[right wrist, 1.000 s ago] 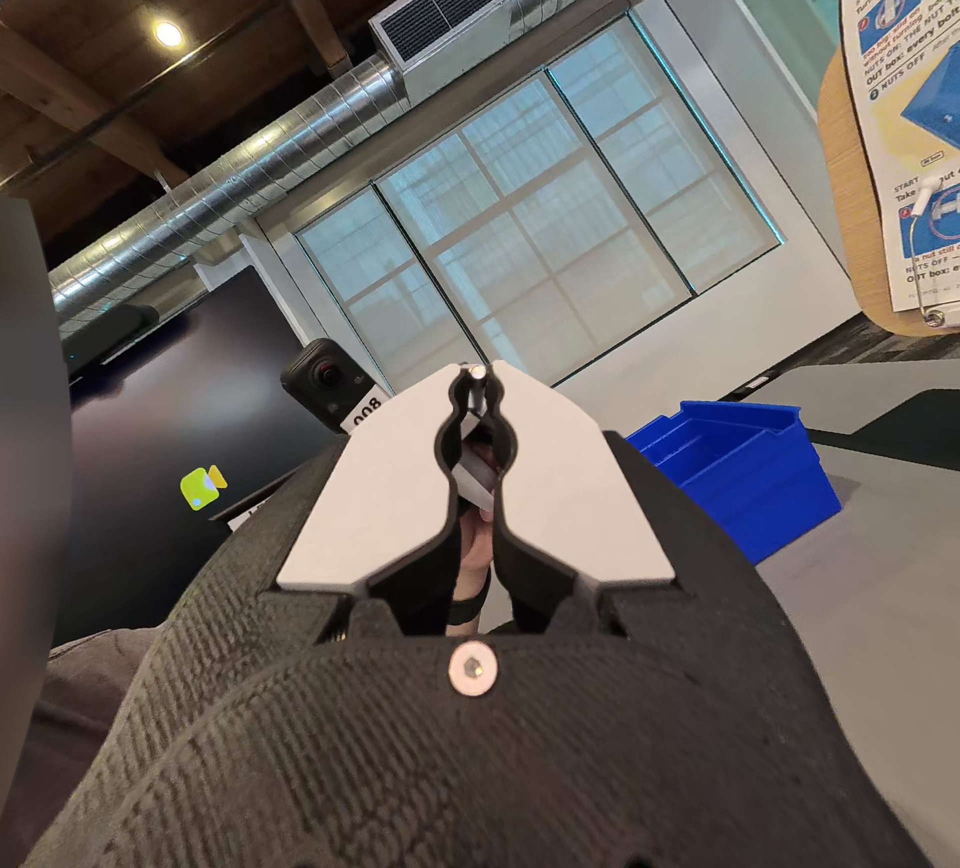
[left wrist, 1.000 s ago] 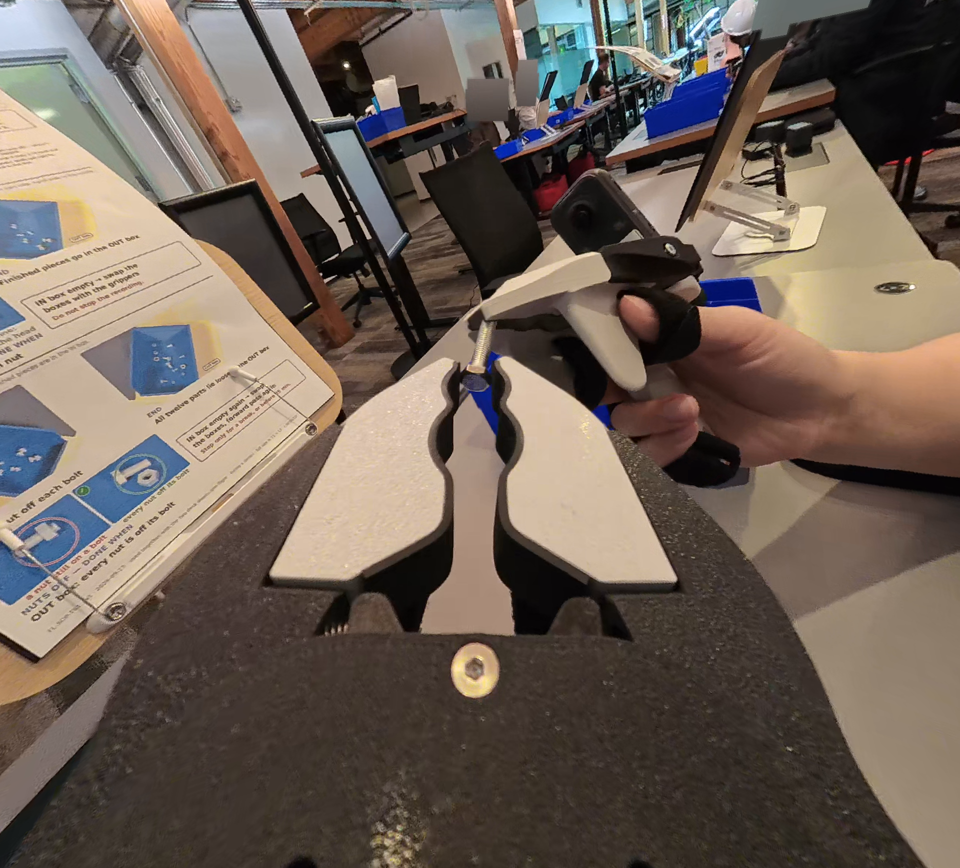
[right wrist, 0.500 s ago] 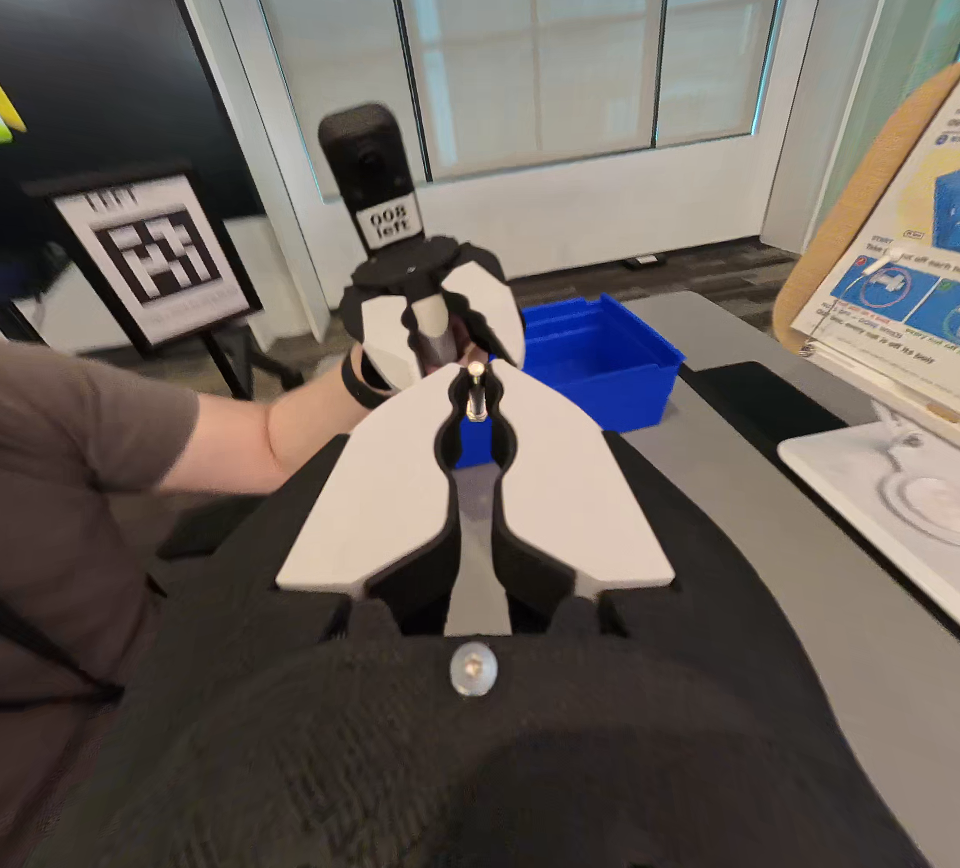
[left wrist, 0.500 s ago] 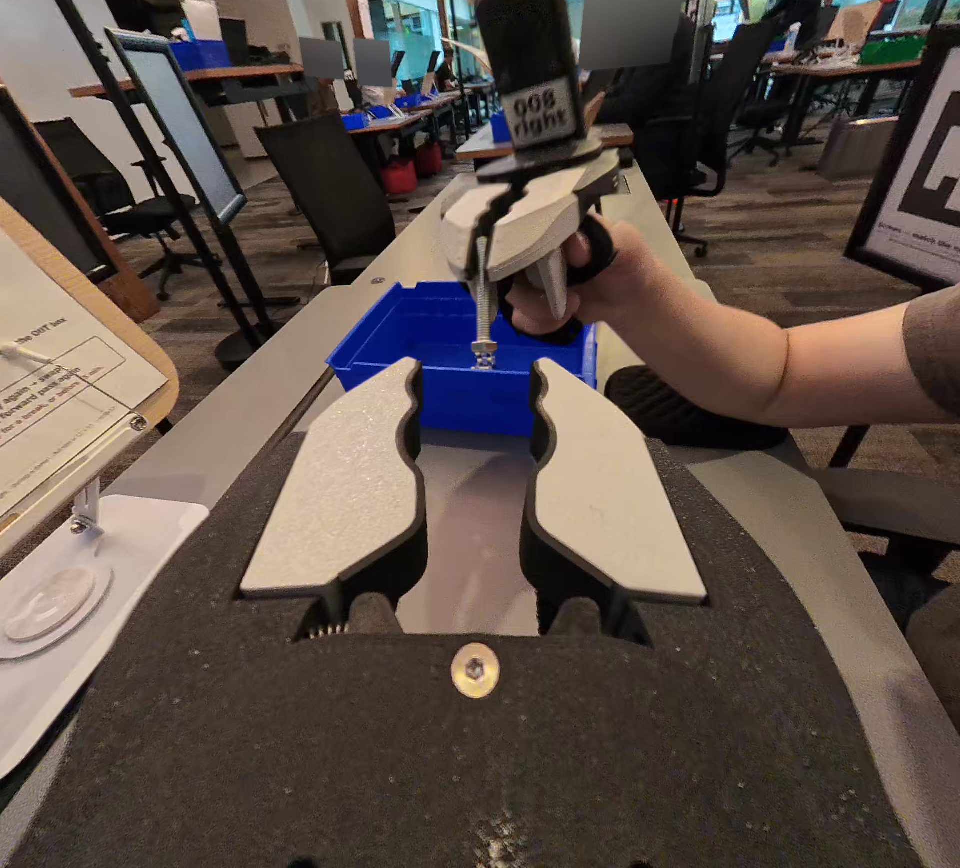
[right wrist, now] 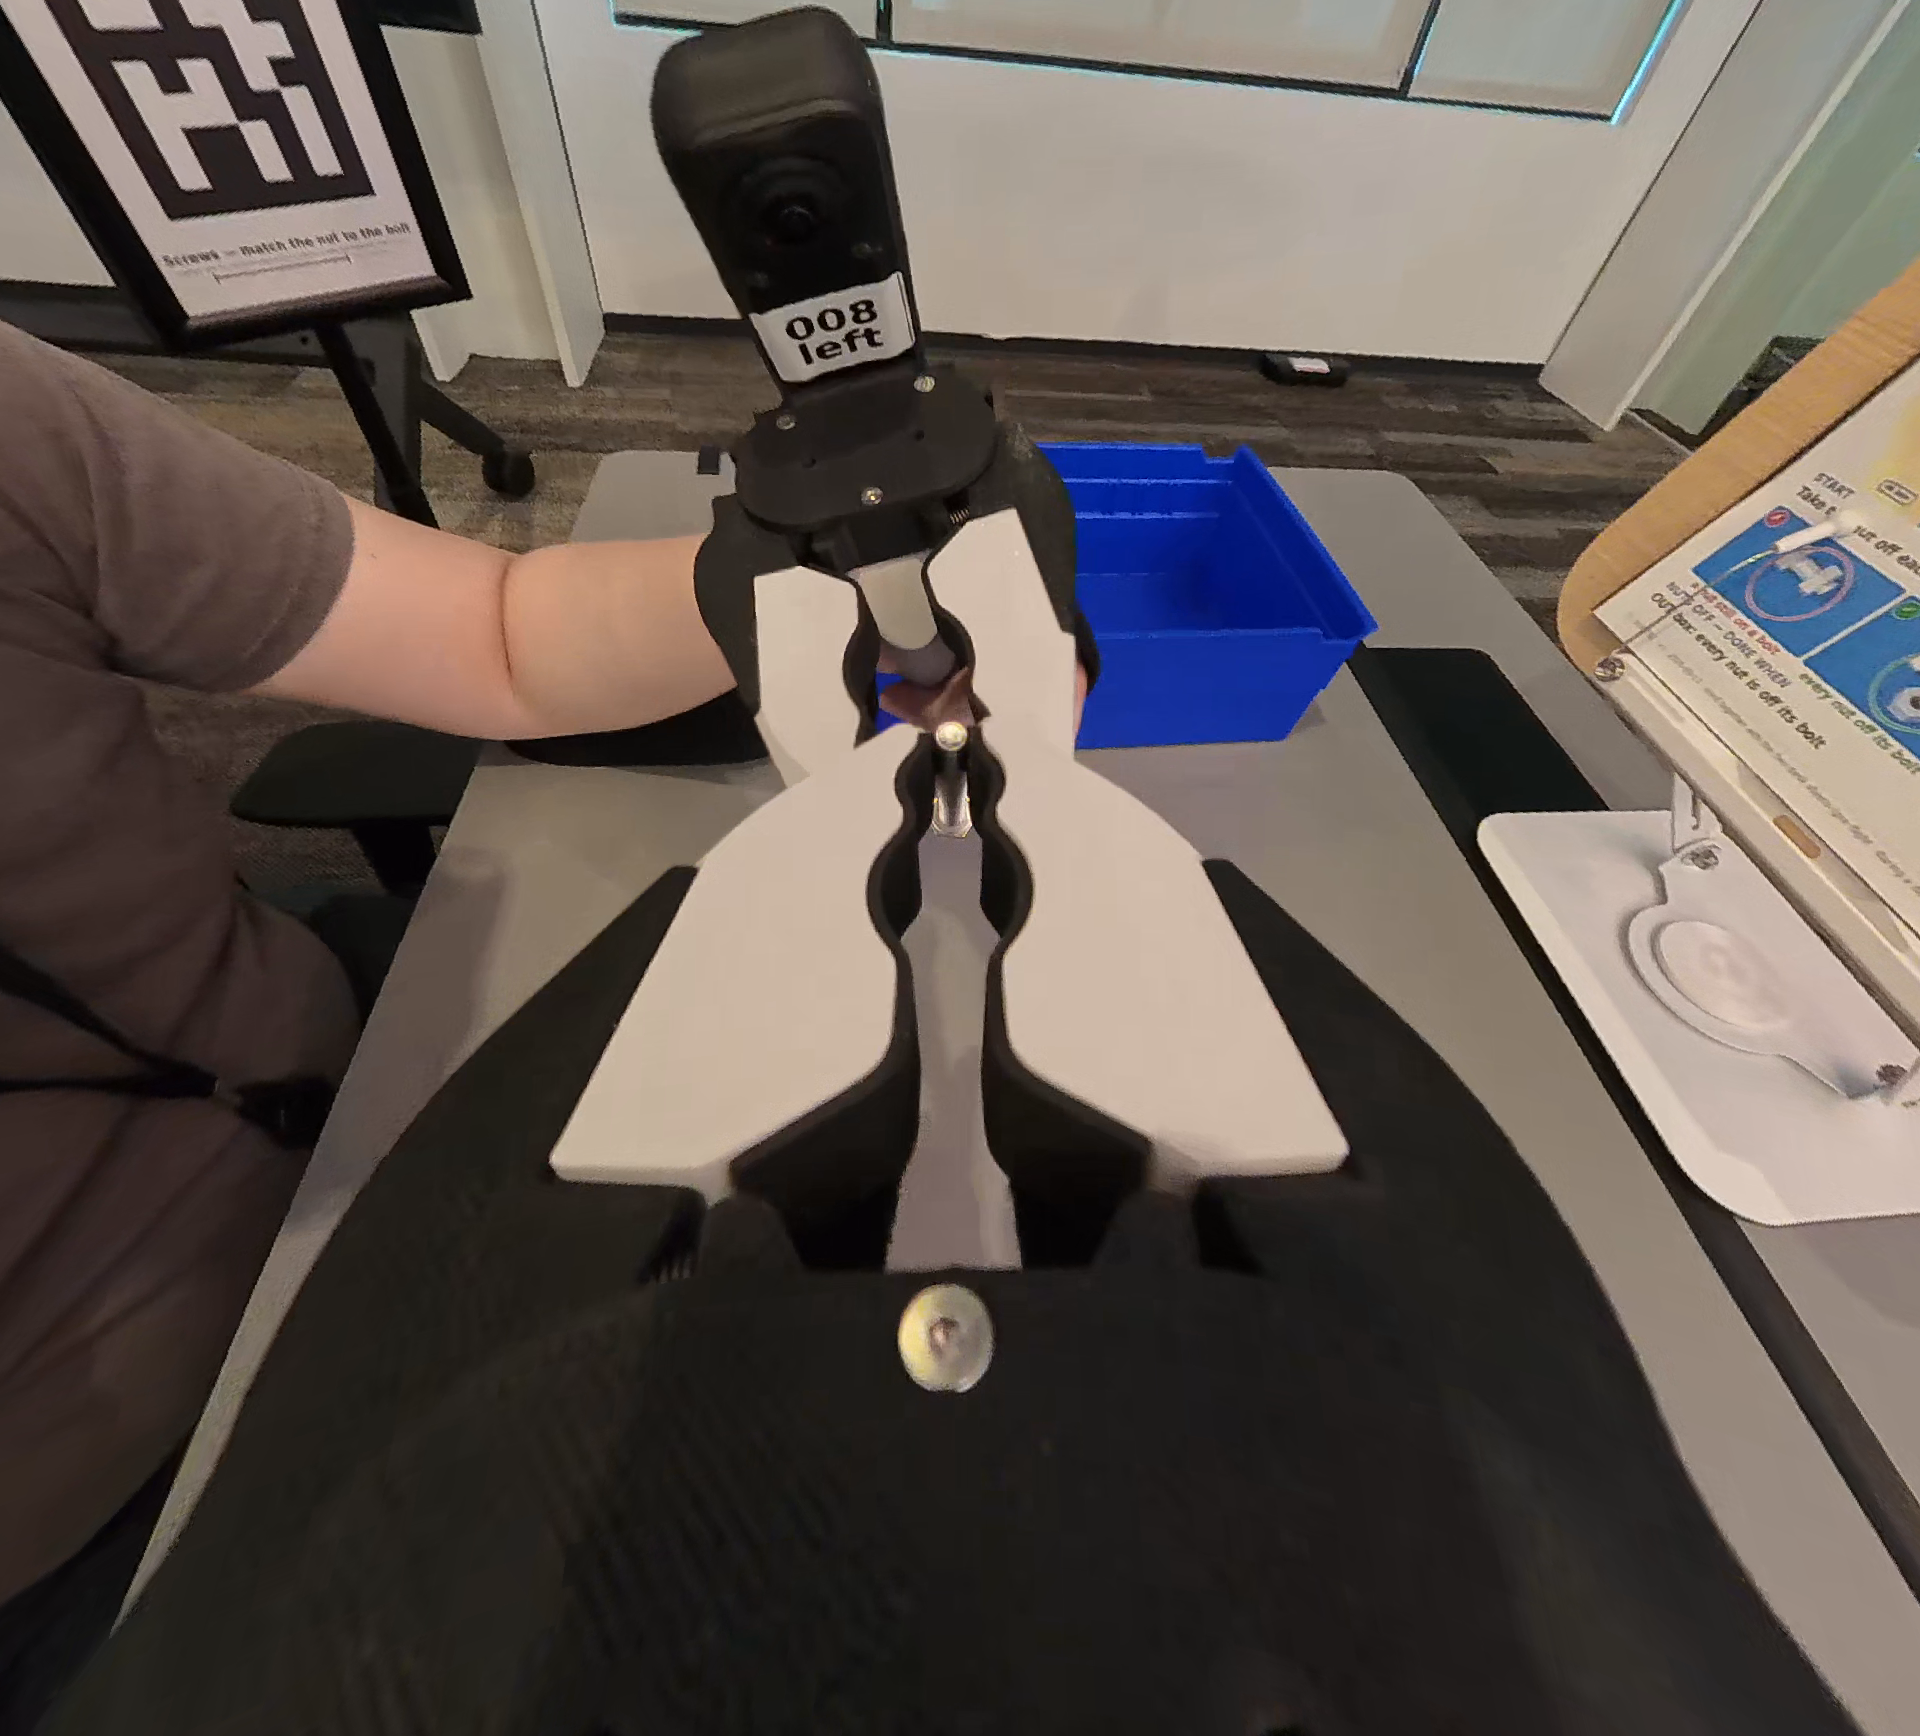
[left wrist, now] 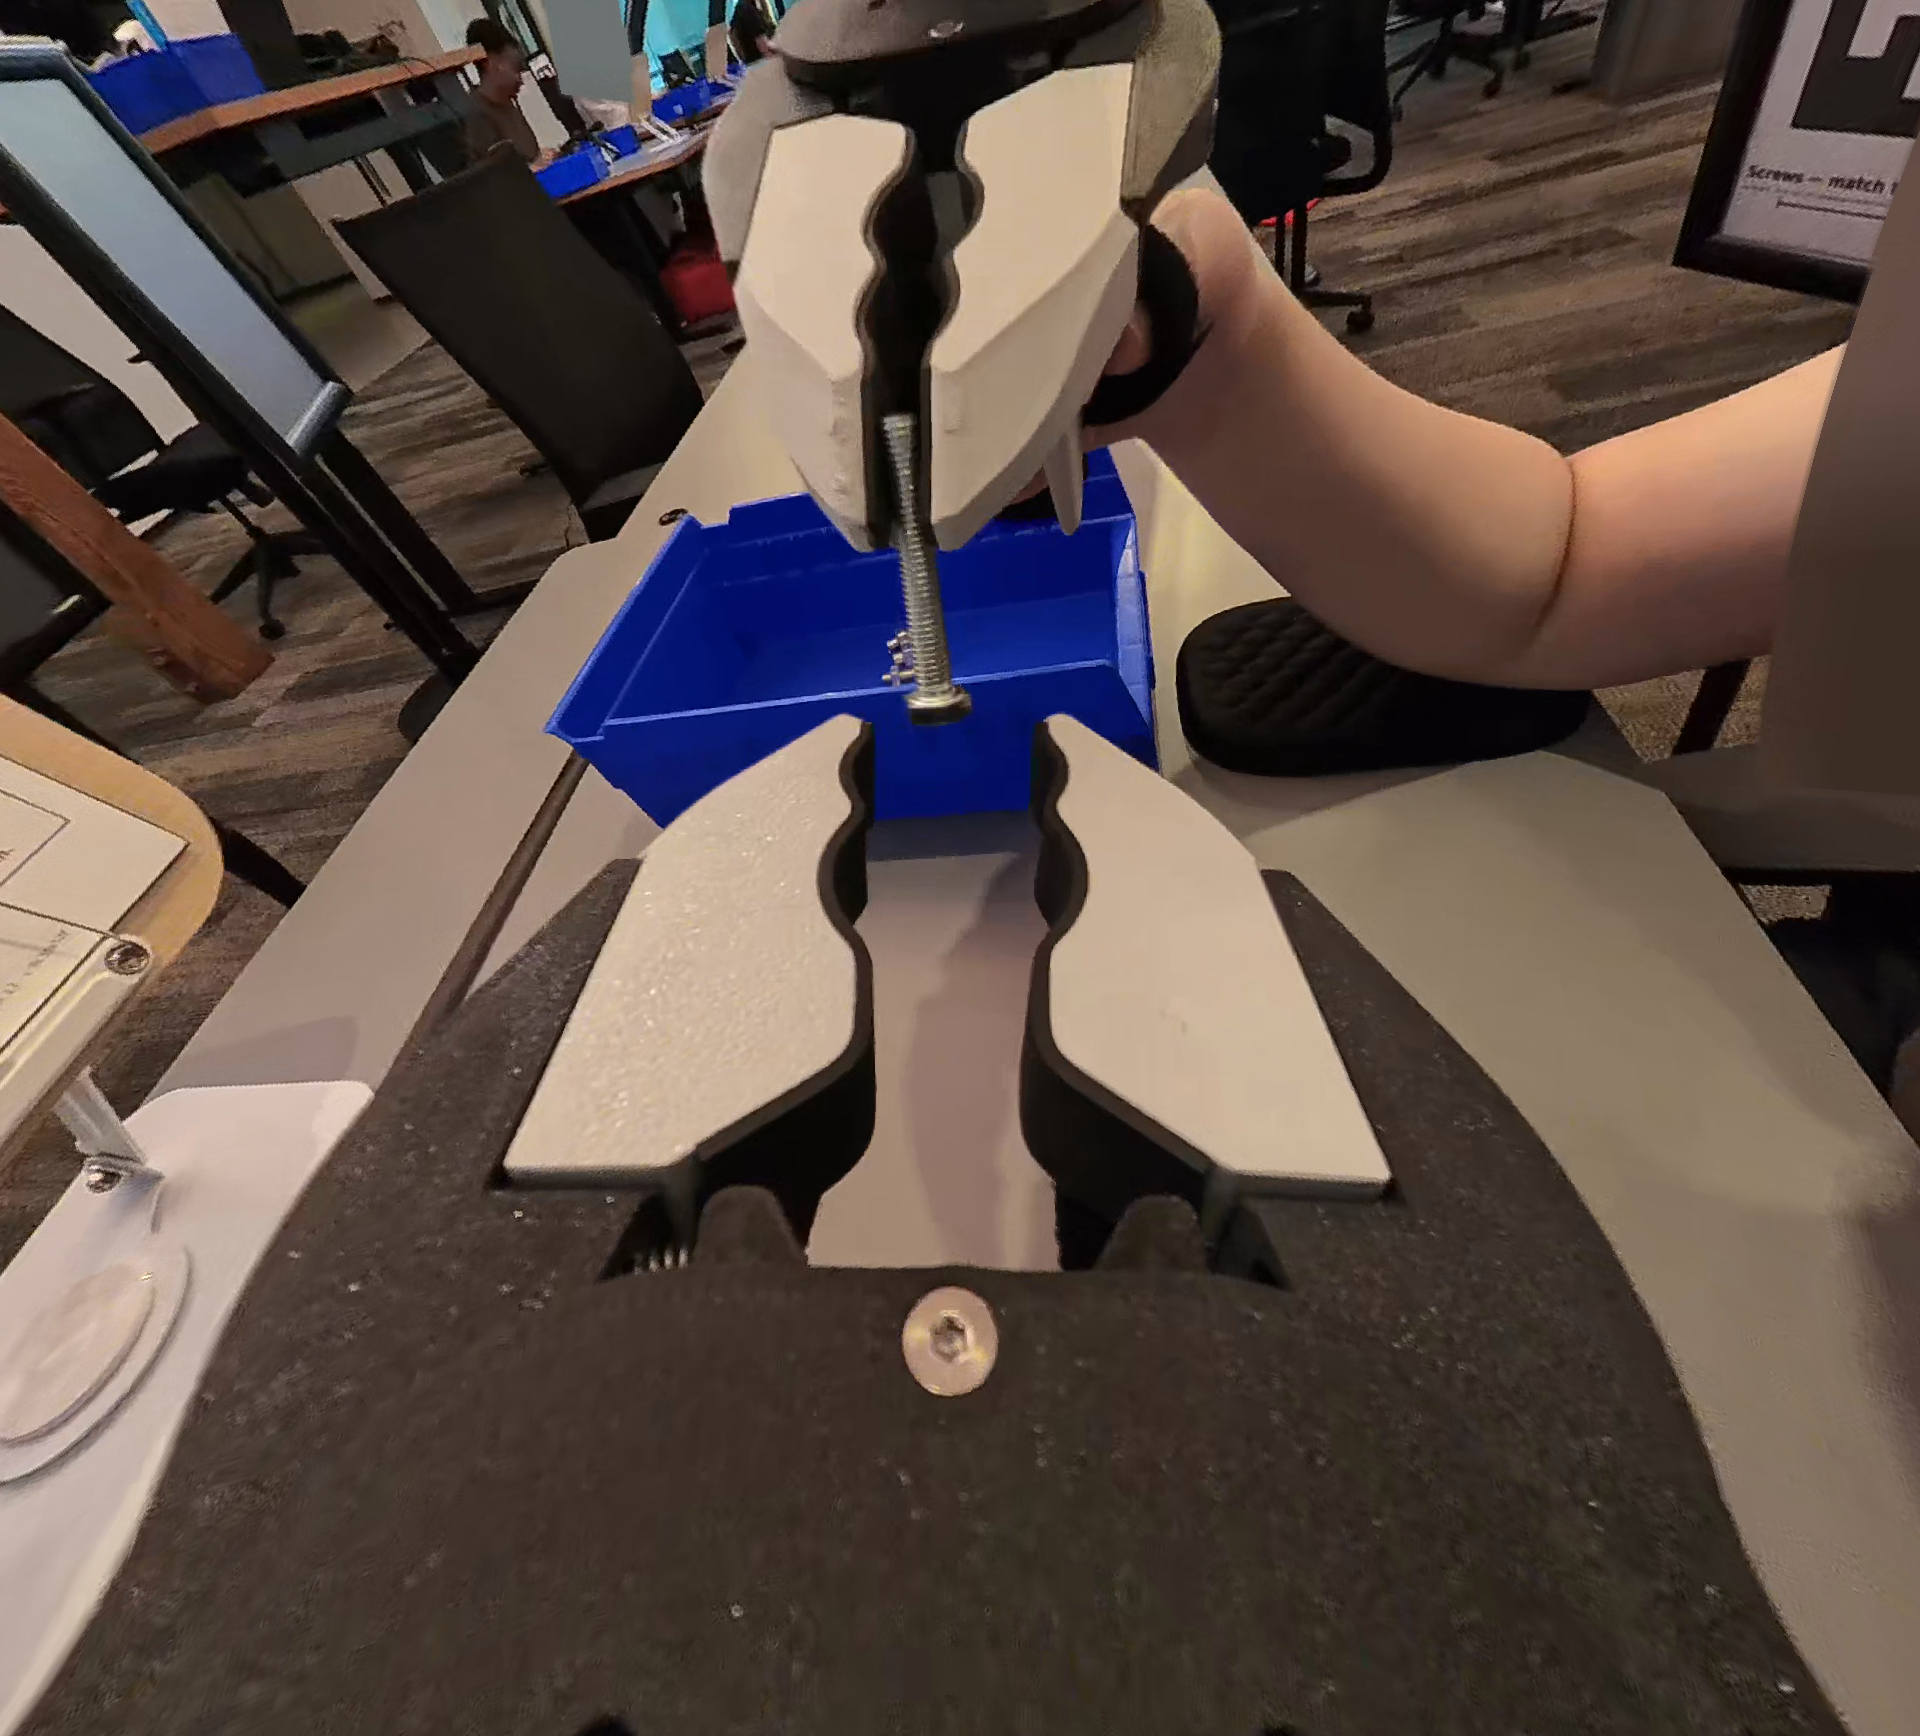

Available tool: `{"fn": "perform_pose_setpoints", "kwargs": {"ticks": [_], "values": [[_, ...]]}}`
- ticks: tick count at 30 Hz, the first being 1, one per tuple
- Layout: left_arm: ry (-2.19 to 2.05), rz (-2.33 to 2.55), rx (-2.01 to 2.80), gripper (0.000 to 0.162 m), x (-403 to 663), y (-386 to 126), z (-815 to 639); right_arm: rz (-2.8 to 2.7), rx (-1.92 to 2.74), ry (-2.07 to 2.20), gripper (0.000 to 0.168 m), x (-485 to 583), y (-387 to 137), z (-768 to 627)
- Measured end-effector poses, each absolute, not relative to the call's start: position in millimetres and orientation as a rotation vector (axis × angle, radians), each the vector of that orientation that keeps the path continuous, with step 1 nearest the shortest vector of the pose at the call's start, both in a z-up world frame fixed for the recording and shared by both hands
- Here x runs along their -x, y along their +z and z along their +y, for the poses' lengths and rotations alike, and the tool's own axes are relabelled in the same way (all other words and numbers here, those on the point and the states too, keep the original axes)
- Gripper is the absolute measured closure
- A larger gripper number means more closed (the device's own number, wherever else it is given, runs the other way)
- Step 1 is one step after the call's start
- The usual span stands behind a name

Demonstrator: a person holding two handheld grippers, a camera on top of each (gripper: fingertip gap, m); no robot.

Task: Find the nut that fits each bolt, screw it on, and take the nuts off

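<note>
While right gripper point(left wrist: 902, 481) pinches bolt point(left wrist: 921, 590) by its shank | left gripper point(left wrist: 948, 756) gapes empty | bolt stiff, slick, light; take the head.

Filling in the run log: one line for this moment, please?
right gripper: shut on bolt | left gripper: open, empty | bolt head near left tips, above blue bin

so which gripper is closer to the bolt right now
Right. The right gripper is shut on the bolt, which hangs head-down from its fingertips over the blue bin. The left gripper is open just below the bolt's head, not touching it.
</note>
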State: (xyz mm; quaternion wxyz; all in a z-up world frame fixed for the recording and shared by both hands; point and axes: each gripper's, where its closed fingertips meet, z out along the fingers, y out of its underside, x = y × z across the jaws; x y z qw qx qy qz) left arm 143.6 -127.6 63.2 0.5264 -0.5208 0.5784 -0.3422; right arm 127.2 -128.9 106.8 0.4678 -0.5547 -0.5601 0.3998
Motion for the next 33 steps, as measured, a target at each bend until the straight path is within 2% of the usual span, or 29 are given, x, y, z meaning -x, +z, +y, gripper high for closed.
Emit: {"fn": "perform_pose_setpoints", "kwargs": {"ticks": [13, 33], "values": [[-0.714, 1.307, 1.221, 0.146, -136.6, 71.8, -114.6, -1.281, 1.425, 0.846, 0.162, -118.2, 106.8, -119.6], [-0.709, 1.298, 1.228, 0.152, -136.6, 71.4, -113.0, -1.288, 1.415, 0.794, 0.162, -118.2, 105.7, -117.3]]}}
